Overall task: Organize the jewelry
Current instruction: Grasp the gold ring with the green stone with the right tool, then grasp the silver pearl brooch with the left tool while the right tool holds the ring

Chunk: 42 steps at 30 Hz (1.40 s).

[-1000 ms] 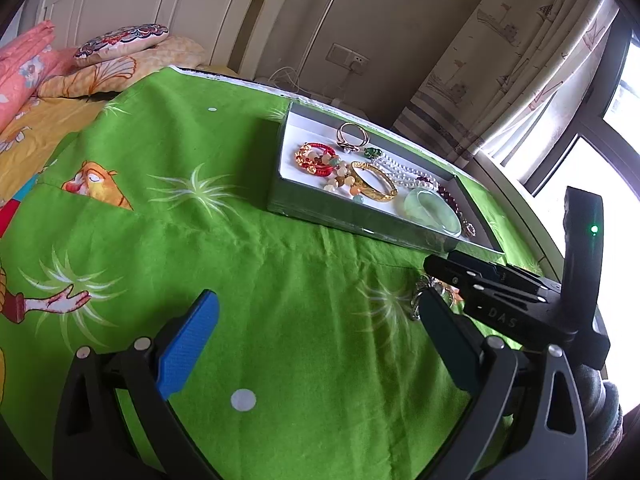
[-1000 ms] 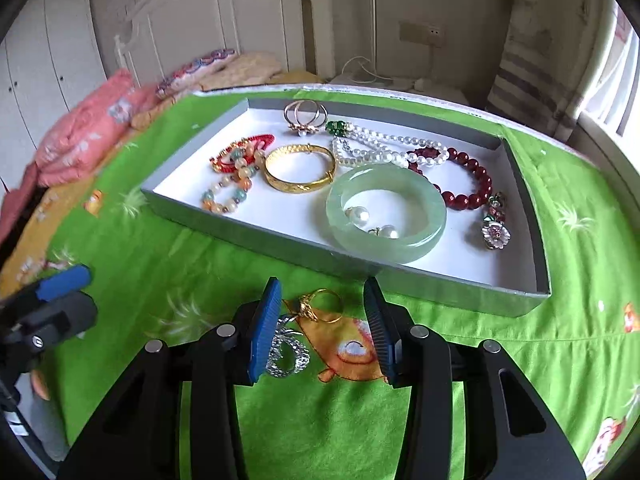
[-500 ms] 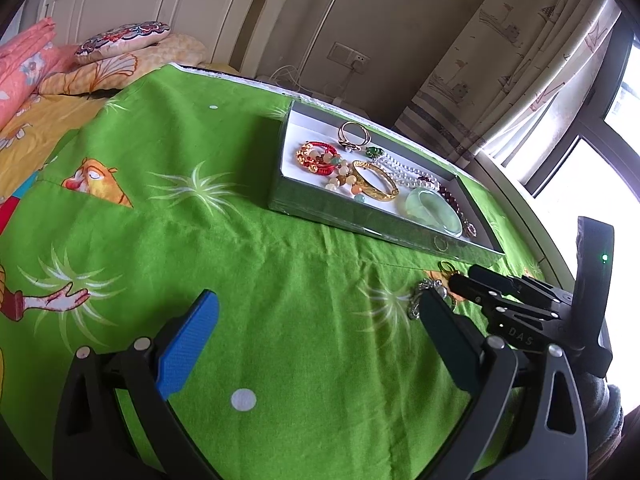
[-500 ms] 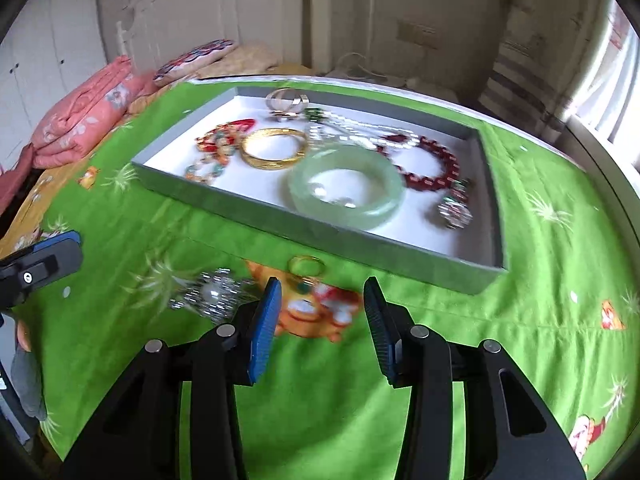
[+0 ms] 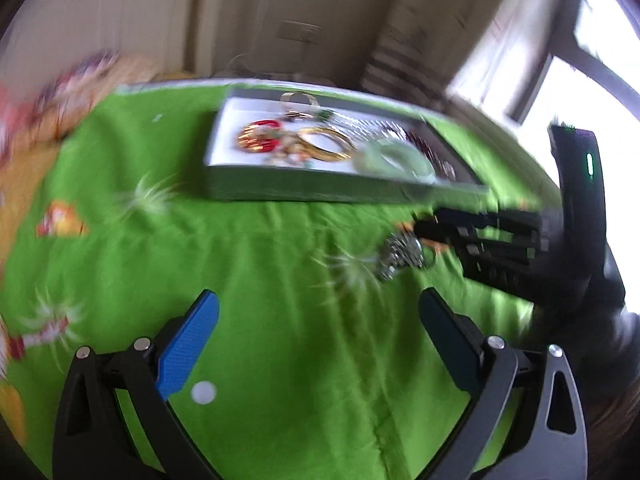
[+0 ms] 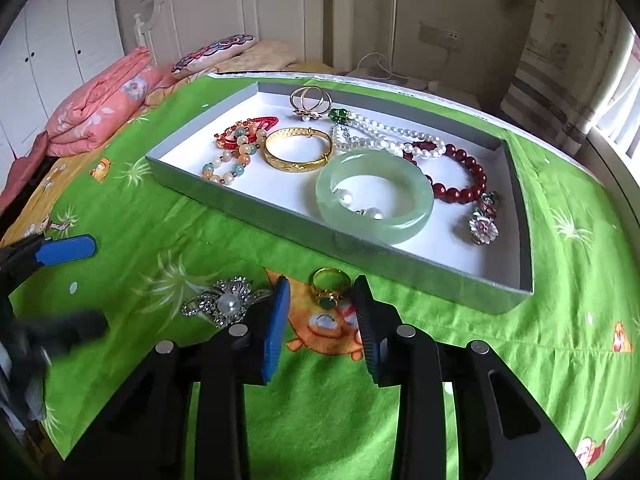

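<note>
The right gripper is hovering low over the green cartoon-print bedspread, just in front of the near wall of the grey jewelry tray, and its blue-padded jaws are closing around a gold ring with a green stone. The ring is lying on the cloth between the pads, with a gap on either side, so nothing is being pinched yet. Just to the left of that gripper, a silver brooch with a pearl centre is resting on the bedspread, outside the jaws and close to the left finger. The tray is sitting toward the far edge of the bedspread, and inside it a pale green jade bangle is lying against the near wall with pearl earrings inside its ring. A gold bangle is lying beside it, a dark red bead bracelet is toward the right end of the tray, and a pearl necklace is trailing along the back. The left gripper is hanging over bare cloth well to the left, its jaws standing wide apart with nothing between them. Its view is smeared by motion blur. A folded pink quilt is lying off the far left corner.
</note>
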Each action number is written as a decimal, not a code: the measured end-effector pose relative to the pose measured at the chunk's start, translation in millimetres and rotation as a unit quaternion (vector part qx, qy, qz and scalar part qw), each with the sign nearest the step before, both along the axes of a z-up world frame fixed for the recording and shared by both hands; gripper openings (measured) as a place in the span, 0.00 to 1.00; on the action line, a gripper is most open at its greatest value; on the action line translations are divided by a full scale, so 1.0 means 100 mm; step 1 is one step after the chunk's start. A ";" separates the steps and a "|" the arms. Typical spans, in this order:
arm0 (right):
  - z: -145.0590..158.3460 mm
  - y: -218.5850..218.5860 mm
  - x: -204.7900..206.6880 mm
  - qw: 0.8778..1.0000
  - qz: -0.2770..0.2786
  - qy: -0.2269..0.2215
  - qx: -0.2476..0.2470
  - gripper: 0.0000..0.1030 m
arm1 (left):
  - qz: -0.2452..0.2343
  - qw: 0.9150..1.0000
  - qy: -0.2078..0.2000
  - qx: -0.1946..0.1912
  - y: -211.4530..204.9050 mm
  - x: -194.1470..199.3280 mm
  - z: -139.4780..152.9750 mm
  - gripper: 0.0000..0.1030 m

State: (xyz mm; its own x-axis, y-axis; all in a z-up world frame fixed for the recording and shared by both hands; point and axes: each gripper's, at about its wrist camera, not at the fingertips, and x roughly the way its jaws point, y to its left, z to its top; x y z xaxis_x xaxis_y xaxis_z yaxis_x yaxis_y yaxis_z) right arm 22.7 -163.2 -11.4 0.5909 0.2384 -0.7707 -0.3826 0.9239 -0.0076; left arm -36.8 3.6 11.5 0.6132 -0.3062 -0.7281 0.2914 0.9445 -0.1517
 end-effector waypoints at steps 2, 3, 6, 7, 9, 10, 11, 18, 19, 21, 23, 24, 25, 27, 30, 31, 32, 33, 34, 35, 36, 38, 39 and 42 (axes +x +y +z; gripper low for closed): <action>0.00 0.02 -0.01 1.000 0.001 -0.003 -0.006 0.29 | -0.028 0.999 -0.001 0.029 -0.17 0.00 -0.01 0.96; 0.00 0.02 -0.02 1.000 0.000 -0.004 -0.006 0.25 | -0.045 0.998 -0.001 0.045 -0.27 0.00 -0.03 0.96; 0.00 -0.06 -0.01 1.000 -0.006 0.001 0.009 0.17 | -0.072 0.996 0.002 0.060 -0.45 0.06 -0.06 0.95; 0.00 -0.08 -0.01 1.000 -0.006 0.002 0.017 0.17 | -0.075 0.995 0.004 0.060 -0.48 0.09 -0.07 0.95; 0.02 -0.15 -0.04 1.000 -0.011 -0.002 0.026 0.17 | -0.081 0.995 0.014 0.060 -0.54 0.19 -0.09 0.87; 0.04 -0.18 -0.06 0.999 -0.014 -0.006 0.030 0.17 | -0.086 0.994 0.020 0.061 -0.57 0.24 -0.11 0.81; 0.05 -0.22 -0.07 0.999 -0.017 -0.008 0.035 0.17 | -0.089 0.994 0.022 0.064 -0.60 0.27 -0.12 0.80; 0.12 -0.51 -0.21 0.997 -0.028 -0.016 0.066 0.17 | -0.123 0.988 0.011 0.096 -0.88 0.39 -0.13 0.73; 0.13 -0.54 -0.22 0.997 -0.029 -0.018 0.070 0.17 | -0.126 0.987 0.006 0.104 -0.93 0.39 -0.13 0.72; 0.16 -0.59 -0.25 0.996 -0.031 -0.022 0.079 0.17 | -0.136 0.986 0.004 0.101 -0.96 0.37 -0.13 0.65; 0.19 -0.63 -0.28 0.996 -0.032 -0.026 0.084 0.17 | -0.140 0.985 -0.003 0.100 -0.96 0.35 -0.11 0.50; 0.20 -0.64 -0.29 0.995 -0.033 -0.028 0.085 0.17 | -0.140 0.985 -0.005 0.097 -0.93 0.32 -0.11 0.42; 0.22 -0.67 -0.31 0.995 -0.034 -0.031 0.088 0.17 | -0.139 0.986 -0.005 0.095 -0.91 0.31 -0.11 0.42; 0.24 -0.69 -0.32 0.995 -0.034 -0.033 0.091 0.17 | -0.129 0.987 -0.010 0.093 -0.87 0.30 -0.12 0.42; 0.24 -0.71 -0.34 0.994 -0.033 -0.034 0.095 0.17 | -0.118 0.989 -0.014 0.088 -0.82 0.28 -0.09 0.42; 0.24 -0.71 -0.35 0.994 -0.032 -0.034 0.095 0.17 | -0.117 0.989 -0.017 0.088 -0.81 0.27 -0.08 0.42; 0.24 -0.69 -0.35 0.994 -0.030 -0.035 0.095 0.17 | -0.116 0.989 -0.018 0.089 -0.81 0.27 -0.07 0.42; 0.25 -0.68 -0.36 0.994 -0.029 -0.035 0.095 0.17 | -0.116 0.989 -0.021 0.090 -0.80 0.26 -0.04 0.42; 0.26 -0.66 -0.36 0.995 -0.027 -0.036 0.094 0.17 | -0.115 0.989 -0.024 0.091 -0.80 0.26 -0.02 0.42; 0.27 -0.66 -0.37 0.995 -0.026 -0.038 0.093 0.17 | -0.115 0.989 -0.027 0.091 -0.79 0.25 0.01 0.42; 0.28 -0.64 -0.37 0.995 -0.024 -0.039 0.093 0.17 | -0.114 0.989 -0.030 0.091 -0.78 0.23 0.04 0.42; 0.31 -0.62 -0.36 0.995 -0.022 -0.043 0.091 0.17 | -0.111 0.989 -0.037 0.091 -0.75 0.24 0.11 0.42; 0.33 -0.61 -0.35 0.995 -0.020 -0.044 0.090 0.17 | -0.110 0.989 -0.040 0.092 -0.75 0.25 0.14 0.42; 0.39 -0.59 -0.29 0.995 -0.018 -0.050 0.088 0.17 | -0.102 0.989 -0.046 0.094 -0.71 0.32 0.22 0.42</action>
